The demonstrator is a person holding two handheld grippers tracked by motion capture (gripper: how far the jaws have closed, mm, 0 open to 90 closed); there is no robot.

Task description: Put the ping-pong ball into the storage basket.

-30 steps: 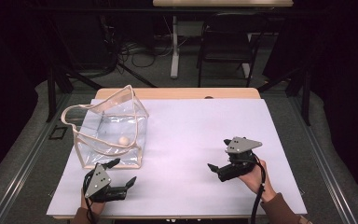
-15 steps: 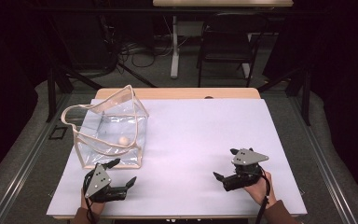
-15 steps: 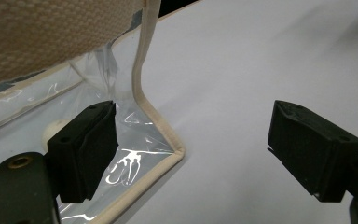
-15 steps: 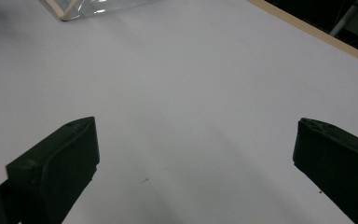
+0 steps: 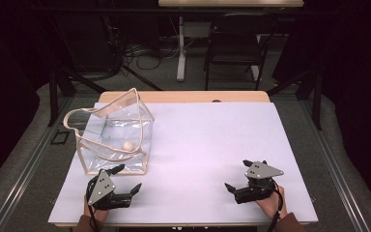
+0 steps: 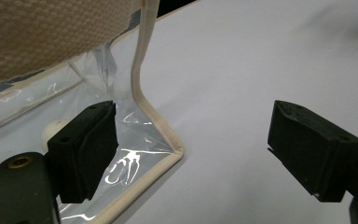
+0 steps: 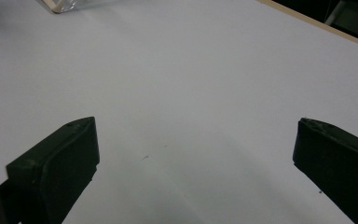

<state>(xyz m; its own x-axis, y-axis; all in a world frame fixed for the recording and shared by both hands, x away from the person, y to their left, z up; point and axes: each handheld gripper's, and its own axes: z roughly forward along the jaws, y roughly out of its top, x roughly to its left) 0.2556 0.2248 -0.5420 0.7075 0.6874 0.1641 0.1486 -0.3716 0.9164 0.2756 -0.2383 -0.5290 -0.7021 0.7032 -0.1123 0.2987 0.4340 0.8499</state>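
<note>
A clear soft-plastic bag with beige woven trim and handles [image 5: 113, 137] is seen at the left of the white matte table sheet [image 5: 207, 145]; a small cream ball [image 5: 128, 145] lies inside. Left gripper [image 5: 126, 180], beside the bag's near corner, jaws spread wide, empty. Right gripper [image 5: 237, 176], well apart, likewise spread, empty.

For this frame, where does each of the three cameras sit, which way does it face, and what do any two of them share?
High view: above the person's side, facing forward and down on the table; both hands, left gripper and right gripper show.
Left gripper view: rides the left gripper, low, facing the bag corner; its open fingers show.
Right gripper view: rides the right gripper, facing bare table; its open fingers show.
Shared: the bag and the ball in it appear in the high and left gripper views.
</note>
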